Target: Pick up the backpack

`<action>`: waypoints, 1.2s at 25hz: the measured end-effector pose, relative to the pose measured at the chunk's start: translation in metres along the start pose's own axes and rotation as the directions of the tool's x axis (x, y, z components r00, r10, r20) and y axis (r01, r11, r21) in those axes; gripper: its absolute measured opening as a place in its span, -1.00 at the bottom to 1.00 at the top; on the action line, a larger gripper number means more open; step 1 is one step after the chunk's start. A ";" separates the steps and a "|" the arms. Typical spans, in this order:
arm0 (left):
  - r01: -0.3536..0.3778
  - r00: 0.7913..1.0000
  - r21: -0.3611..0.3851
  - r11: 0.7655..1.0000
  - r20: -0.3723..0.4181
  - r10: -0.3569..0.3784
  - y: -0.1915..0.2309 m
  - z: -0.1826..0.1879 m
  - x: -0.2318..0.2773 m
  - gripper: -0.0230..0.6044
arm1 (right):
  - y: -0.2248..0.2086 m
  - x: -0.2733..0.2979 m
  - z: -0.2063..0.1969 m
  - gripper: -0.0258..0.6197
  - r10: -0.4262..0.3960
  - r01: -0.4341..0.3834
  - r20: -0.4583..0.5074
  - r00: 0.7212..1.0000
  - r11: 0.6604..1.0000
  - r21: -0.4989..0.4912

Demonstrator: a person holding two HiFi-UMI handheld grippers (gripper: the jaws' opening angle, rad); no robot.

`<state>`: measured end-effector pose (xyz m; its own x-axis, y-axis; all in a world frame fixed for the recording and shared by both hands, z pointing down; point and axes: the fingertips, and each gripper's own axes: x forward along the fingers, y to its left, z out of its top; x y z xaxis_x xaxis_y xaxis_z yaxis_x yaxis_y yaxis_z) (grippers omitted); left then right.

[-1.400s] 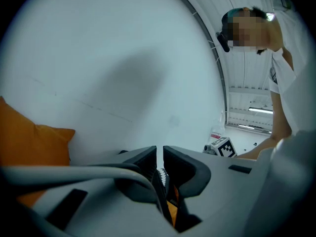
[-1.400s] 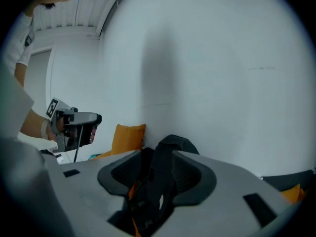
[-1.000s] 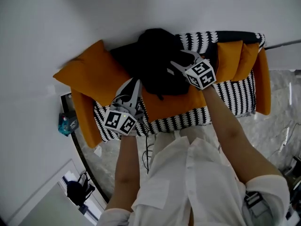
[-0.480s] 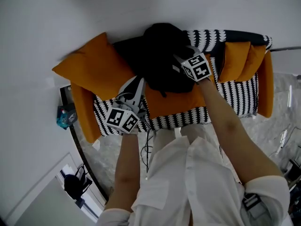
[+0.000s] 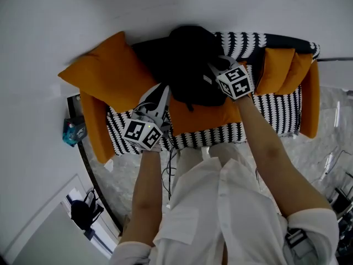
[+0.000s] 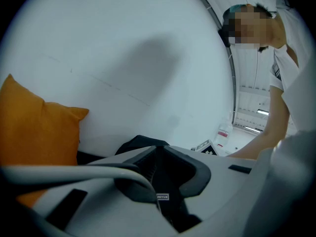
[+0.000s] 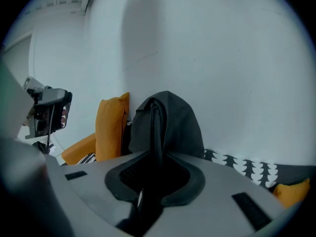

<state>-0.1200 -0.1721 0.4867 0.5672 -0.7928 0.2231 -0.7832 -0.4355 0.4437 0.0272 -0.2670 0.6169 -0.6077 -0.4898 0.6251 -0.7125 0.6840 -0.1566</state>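
Nearest: white shirt, both forearms reaching out over the sofa.

Left gripper: jaws clamped together on a black labelled strap, at the near left edge of the backpack.

Right gripper: jaws narrow and closing, a dark top strap pinched between them, on the right side of the backpack.

Sofa: black-and-white pattern, orange seat cushion at the middle, large orange cushion at the left, two more at the right.

Backpack: black, upright at the far middle of the sofa, leaning on the white wall.
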 end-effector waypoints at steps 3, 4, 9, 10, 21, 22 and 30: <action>0.000 1.000 -0.003 1.000 -0.007 0.000 -0.002 -0.004 0.001 -0.74 | 0.005 -0.007 -0.003 -0.73 0.012 -0.012 0.007 1.000 1.000 0.007; 0.001 1.000 -0.004 1.000 -0.010 -0.001 -0.002 -0.006 0.001 -0.74 | 0.008 -0.009 -0.005 -0.74 0.017 -0.017 0.009 1.000 1.000 0.009; 0.007 1.000 -0.004 1.000 -0.022 -0.007 -0.003 -0.012 0.002 -0.74 | 0.021 -0.021 -0.012 -0.78 0.041 -0.041 0.022 0.999 0.999 0.019; 0.008 1.000 -0.001 1.000 -0.026 -0.008 -0.004 -0.013 0.002 -0.74 | 0.023 -0.023 -0.013 -0.78 0.043 -0.043 0.024 0.999 0.999 0.021; 0.015 0.998 -0.018 1.000 -0.068 -0.016 0.000 -0.033 0.000 -0.73 | 0.046 -0.050 -0.031 -0.82 0.090 -0.091 0.032 0.995 0.995 0.041; 0.015 0.997 -0.020 1.000 -0.073 -0.016 0.001 -0.035 0.001 -0.72 | 0.048 -0.054 -0.033 -0.82 0.095 -0.097 0.033 0.995 0.994 0.047; 0.017 0.990 -0.011 1.000 -0.143 -0.018 0.004 -0.062 0.004 -0.42 | 0.062 -0.084 -0.054 -0.82 0.137 -0.139 0.035 0.990 0.988 0.066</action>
<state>-0.1049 -0.1506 0.5430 0.6119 -0.7154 0.3371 -0.7707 -0.4438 0.4571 0.0532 -0.1544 0.5960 -0.7117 -0.4098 0.5706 -0.6423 0.7085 -0.2923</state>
